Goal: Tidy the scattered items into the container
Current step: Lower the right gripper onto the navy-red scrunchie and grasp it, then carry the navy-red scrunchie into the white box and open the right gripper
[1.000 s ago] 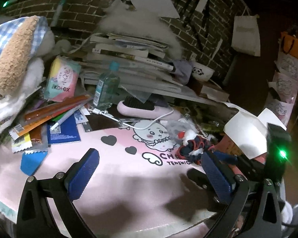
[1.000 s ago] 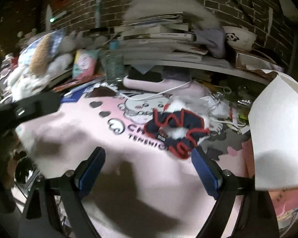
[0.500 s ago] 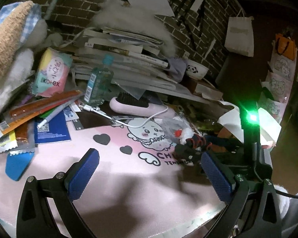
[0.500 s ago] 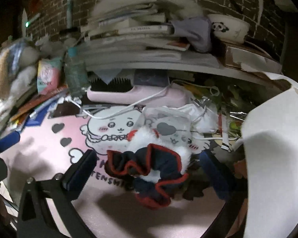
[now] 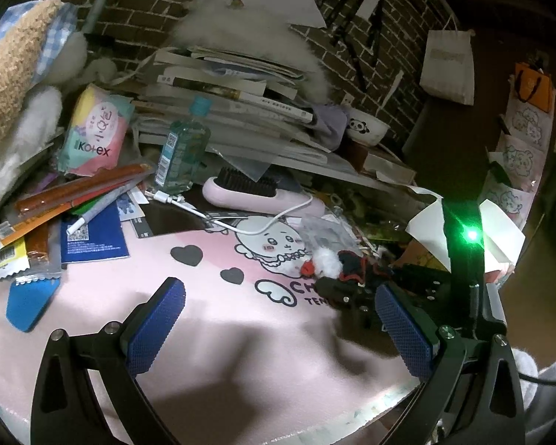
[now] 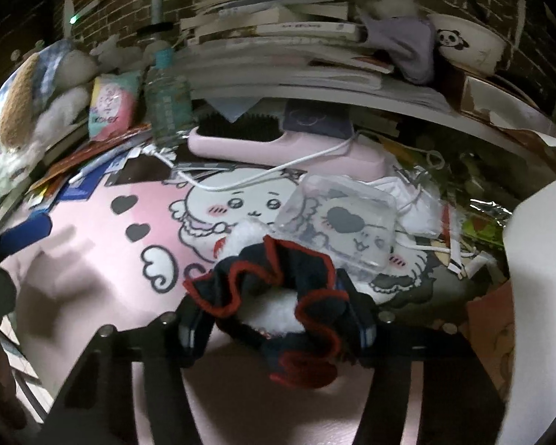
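Right hand-held gripper (image 6: 274, 324) closing around frilly scrunchie (image 6: 278, 296); soft fabric may slip free; left hand-held gripper (image 5: 278, 330) wide open, empty

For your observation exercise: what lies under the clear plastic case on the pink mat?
Through the clear case you can see the mat's cartoon print and a grey heart. A white mask sits behind its far edge. Its near corner is hidden by the scrunchie.

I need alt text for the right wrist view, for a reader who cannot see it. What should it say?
The right gripper is closing its jaws around a dark ruffled scrunchie with red edging and white fluff, lying on a pink cartoon desk mat. Behind it are a clear plastic case, a pink hairbrush and stacked books.
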